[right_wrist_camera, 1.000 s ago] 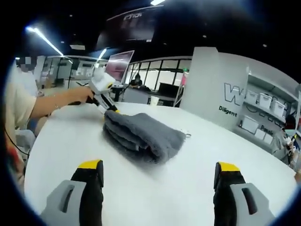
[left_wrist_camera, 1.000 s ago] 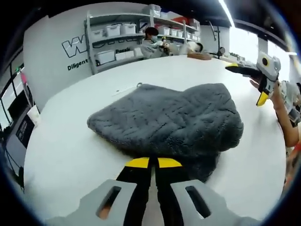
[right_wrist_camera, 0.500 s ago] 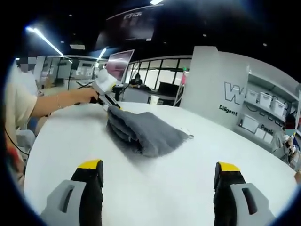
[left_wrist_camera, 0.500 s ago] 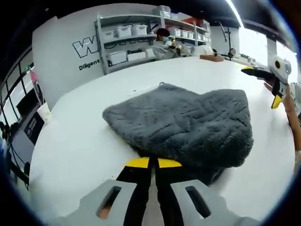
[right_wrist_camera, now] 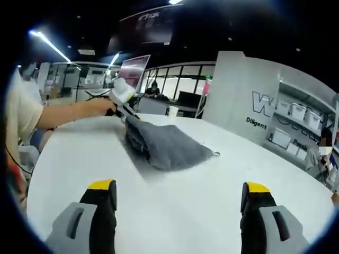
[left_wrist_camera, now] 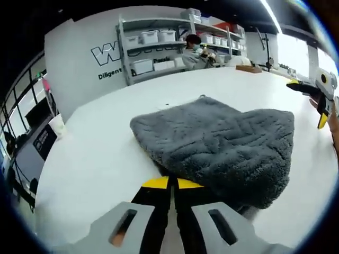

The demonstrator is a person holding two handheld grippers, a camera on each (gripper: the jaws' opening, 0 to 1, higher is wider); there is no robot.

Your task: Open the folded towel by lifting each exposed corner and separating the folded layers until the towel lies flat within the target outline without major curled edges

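Note:
A thick grey towel lies folded on the white table. My left gripper has its yellow-tipped jaws pressed together on the towel's near edge. In the right gripper view the same gripper, held by a person's hand, holds one end of the towel raised off the table, and the cloth slopes down from it to a small loop at the far corner. My right gripper stands open above bare table, well short of the towel. It also appears in the left gripper view as the right gripper beyond the towel.
Shelves with white bins and a seated person stand past the table's far edge. Another person's arm and light sleeve show at the left of the right gripper view. Glass partitions lie behind.
My left gripper has lifted the towel's gripped end higher and drawn it along, so the stacked layers thin out and slope. The right gripper has stayed where it was.

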